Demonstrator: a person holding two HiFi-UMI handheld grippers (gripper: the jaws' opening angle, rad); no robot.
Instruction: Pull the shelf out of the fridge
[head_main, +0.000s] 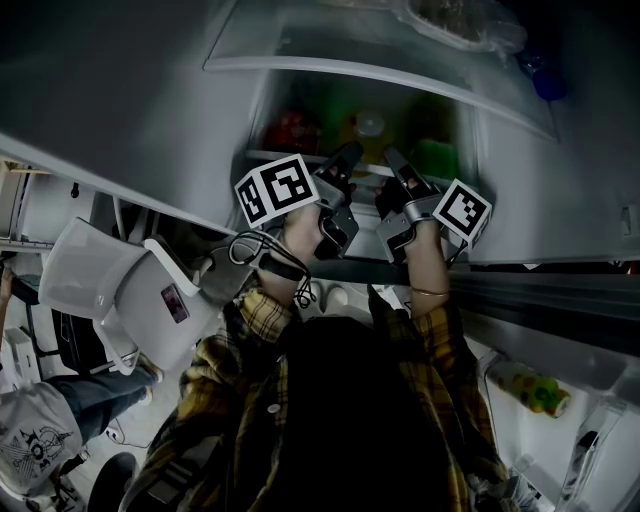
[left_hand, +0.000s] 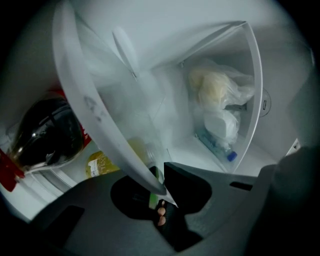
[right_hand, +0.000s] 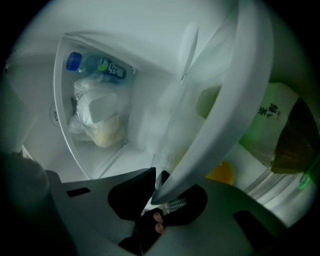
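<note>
The fridge shelf (head_main: 262, 156) has a white front rim and a clear pane, with food standing on it. My left gripper (head_main: 345, 160) and right gripper (head_main: 395, 165) reach level into the fridge side by side at that rim. In the left gripper view the white rim (left_hand: 95, 110) runs down between the dark jaws of the left gripper (left_hand: 161, 192), which is shut on it. In the right gripper view the rim (right_hand: 235, 100) likewise ends between the jaws of the right gripper (right_hand: 159, 192), shut on it.
On the shelf stand a dark bottle with a red cap (left_hand: 45, 135), a yellow bottle (left_hand: 102, 162) and a green carton (right_hand: 267, 125). Another compartment holds a bagged food item (left_hand: 217, 92) and a blue-capped bottle (right_hand: 75, 61). Open door bins (head_main: 110, 280) flank me; a person (head_main: 40, 430) stands at left.
</note>
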